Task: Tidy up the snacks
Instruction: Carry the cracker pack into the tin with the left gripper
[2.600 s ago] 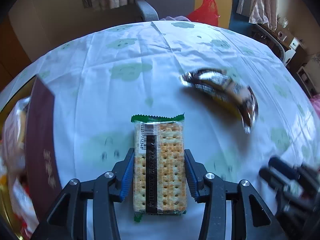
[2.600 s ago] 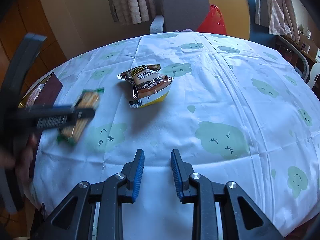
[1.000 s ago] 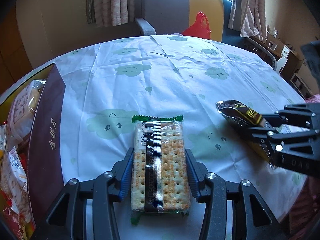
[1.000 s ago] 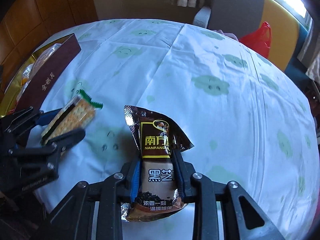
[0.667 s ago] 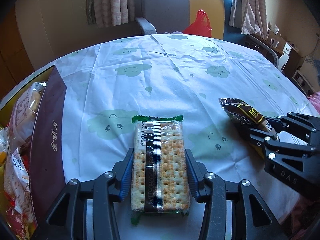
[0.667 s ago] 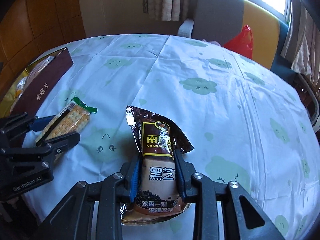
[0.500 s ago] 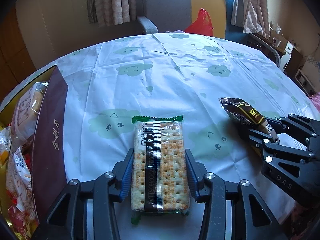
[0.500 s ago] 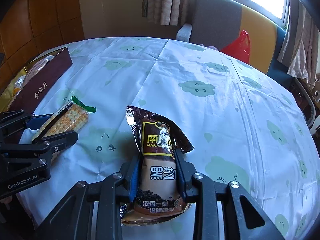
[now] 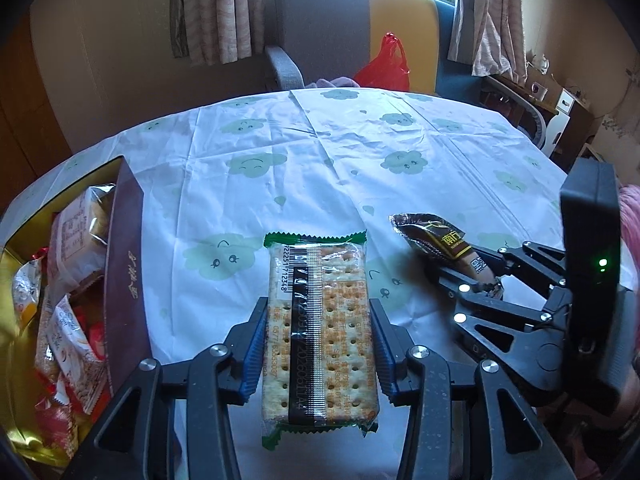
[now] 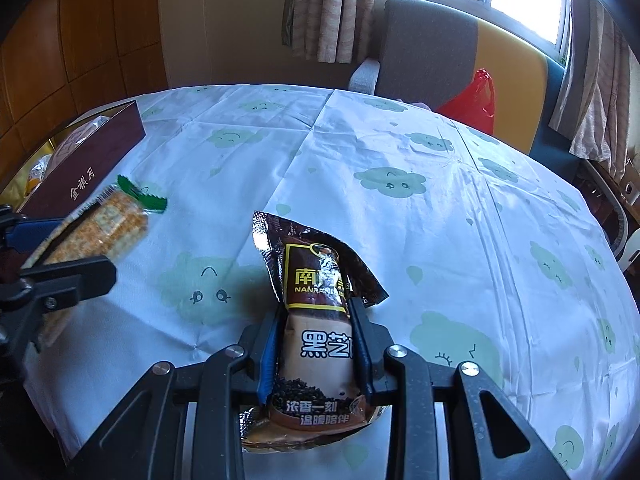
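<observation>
Both snacks have come up off the table since a few seconds ago, when the cracker pack lay flat on the cloth and the brown packet sat alone farther out. Nearest the left camera, the left gripper (image 9: 318, 344) is clenched on the cracker pack (image 9: 318, 320), its blue pads pressed against the two long sides, the green crimped end pointing away. Nearest the right camera, the right gripper (image 10: 316, 340) squeezes the brown packet (image 10: 316, 320) at its waist, the packet bulging above and below the pads. Each gripper shows in the other's view: the right one with its packet at the right edge of the left view, the left one with the crackers at the left edge of the right view, slightly blurred.

Beneath them lies a round table under a white tablecloth (image 9: 360, 152) printed with pale green smiling clouds, creased along its fold lines. At the table's left edge sits an open gold box (image 9: 16, 248) with a dark maroon wall (image 9: 126, 280) bearing gold characters, crowded with wrapped snacks (image 9: 68, 320).

Beyond the table stands a chair with grey, yellow and blue panels (image 9: 360, 32), with a red plastic bag (image 9: 386, 62) on it. Behind are patterned curtains (image 9: 218, 8) either side of a bright window, a beige wall, and wooden panelling (image 10: 80, 40) on the left.
</observation>
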Action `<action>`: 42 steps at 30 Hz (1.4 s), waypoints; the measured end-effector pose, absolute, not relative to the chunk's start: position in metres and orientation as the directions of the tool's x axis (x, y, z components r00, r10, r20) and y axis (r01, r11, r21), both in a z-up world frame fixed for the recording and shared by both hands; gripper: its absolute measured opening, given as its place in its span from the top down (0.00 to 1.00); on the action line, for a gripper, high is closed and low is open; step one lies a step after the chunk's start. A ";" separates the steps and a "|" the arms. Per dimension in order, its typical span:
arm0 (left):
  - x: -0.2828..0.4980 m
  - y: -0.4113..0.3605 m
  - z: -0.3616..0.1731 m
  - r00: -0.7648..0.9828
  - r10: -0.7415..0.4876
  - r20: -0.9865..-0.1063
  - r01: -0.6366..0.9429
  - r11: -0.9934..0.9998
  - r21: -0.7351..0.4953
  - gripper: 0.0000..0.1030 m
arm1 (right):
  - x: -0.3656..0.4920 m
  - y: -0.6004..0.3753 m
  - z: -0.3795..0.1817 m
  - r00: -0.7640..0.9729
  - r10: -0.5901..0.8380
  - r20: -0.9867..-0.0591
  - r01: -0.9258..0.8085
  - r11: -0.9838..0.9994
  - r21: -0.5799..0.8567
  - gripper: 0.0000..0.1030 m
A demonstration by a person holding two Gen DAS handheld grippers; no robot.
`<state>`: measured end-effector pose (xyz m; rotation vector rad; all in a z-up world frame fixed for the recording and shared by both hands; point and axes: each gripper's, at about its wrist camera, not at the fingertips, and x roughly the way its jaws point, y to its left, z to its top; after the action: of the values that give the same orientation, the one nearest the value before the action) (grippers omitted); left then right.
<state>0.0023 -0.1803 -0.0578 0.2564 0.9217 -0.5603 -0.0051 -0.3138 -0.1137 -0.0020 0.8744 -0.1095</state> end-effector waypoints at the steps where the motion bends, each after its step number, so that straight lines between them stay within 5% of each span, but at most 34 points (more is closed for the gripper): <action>1: 0.001 -0.178 -0.056 0.478 -0.342 -0.809 0.556 0.831 -0.023 0.54 | -0.005 -0.314 -0.114 0.637 -0.098 -0.765 0.096 0.994 -0.047 0.68; 29: -0.003 -0.109 -0.003 0.546 -0.380 -0.747 0.470 0.877 -0.103 0.54 | -0.008 -0.307 -0.115 0.656 -0.131 -0.743 0.106 0.991 -0.081 0.68; 42: 0.044 0.066 0.006 0.647 -0.143 -0.749 0.059 0.989 -0.138 0.54 | -0.010 -0.309 -0.115 0.663 -0.128 -0.738 0.116 0.991 -0.069 0.68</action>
<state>0.0437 0.0659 0.0057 -0.1041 0.8597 -0.1155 -0.0098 -0.3085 -0.1152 -0.0162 0.8349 -0.1379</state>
